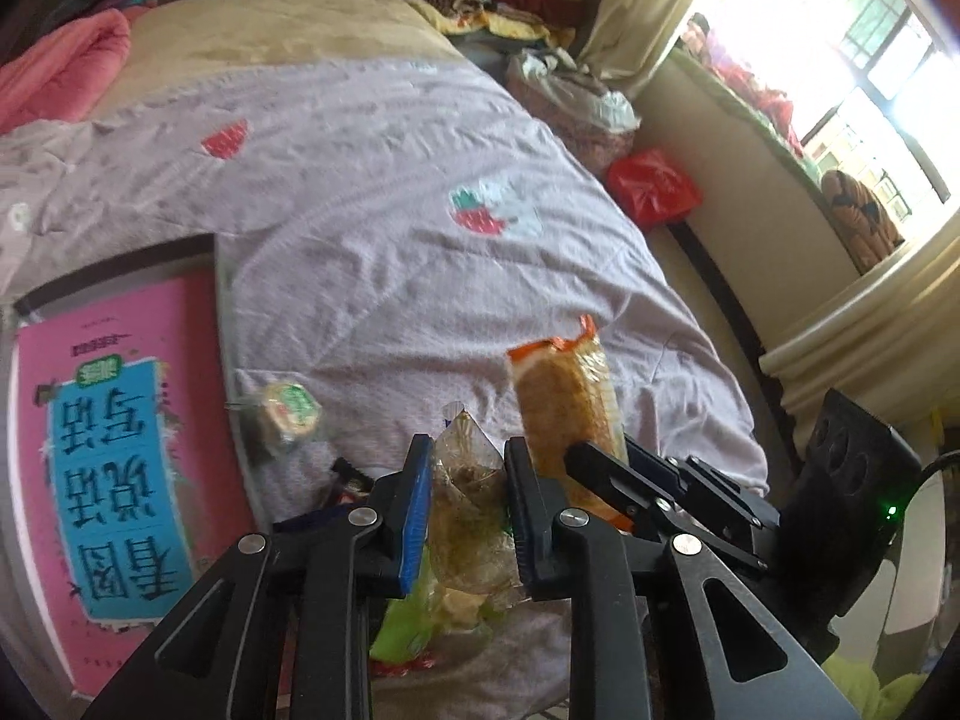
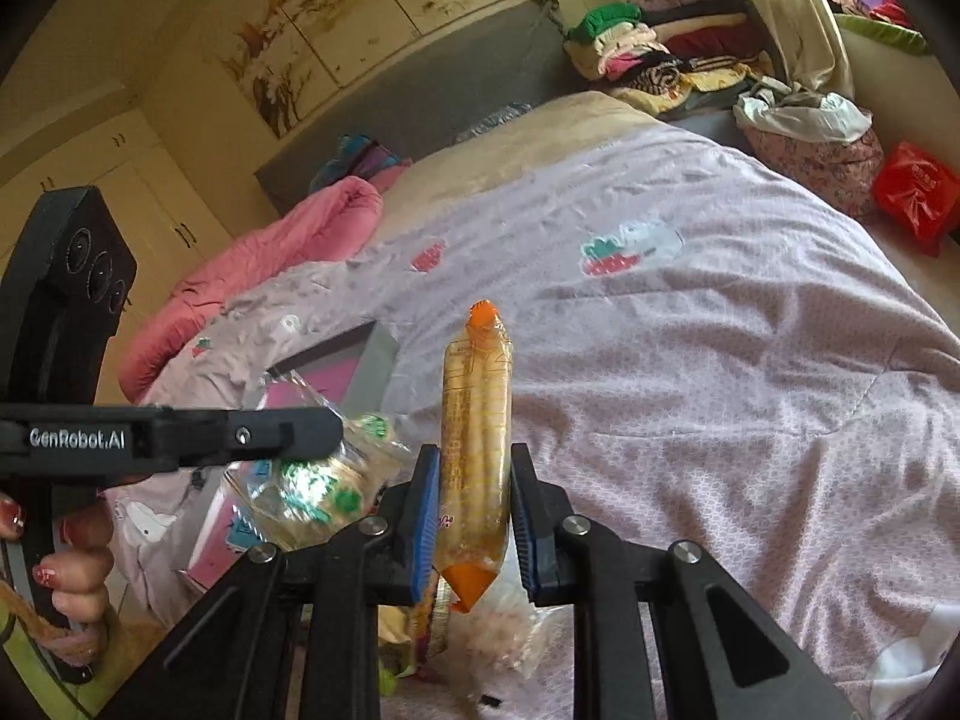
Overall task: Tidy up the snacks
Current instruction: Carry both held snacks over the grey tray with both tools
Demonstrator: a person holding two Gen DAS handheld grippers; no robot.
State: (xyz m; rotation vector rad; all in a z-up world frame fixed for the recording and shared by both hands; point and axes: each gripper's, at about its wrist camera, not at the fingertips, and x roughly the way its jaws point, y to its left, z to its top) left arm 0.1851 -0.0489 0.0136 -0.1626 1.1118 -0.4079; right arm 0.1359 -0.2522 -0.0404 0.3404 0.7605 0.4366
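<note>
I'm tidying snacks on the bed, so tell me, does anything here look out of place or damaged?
Nothing looks damaged or spilled. The left tool pinches a crumpled clear snack wrapper, and the right tool grips a long orange-ended biscuit pack upright. One round wrapped snack lies loose on the quilt beside the pink book.

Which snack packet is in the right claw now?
The long orange-ended biscuit packet, upright between the right claw pads. The clear crumpled packet sits in the left claw.
</note>
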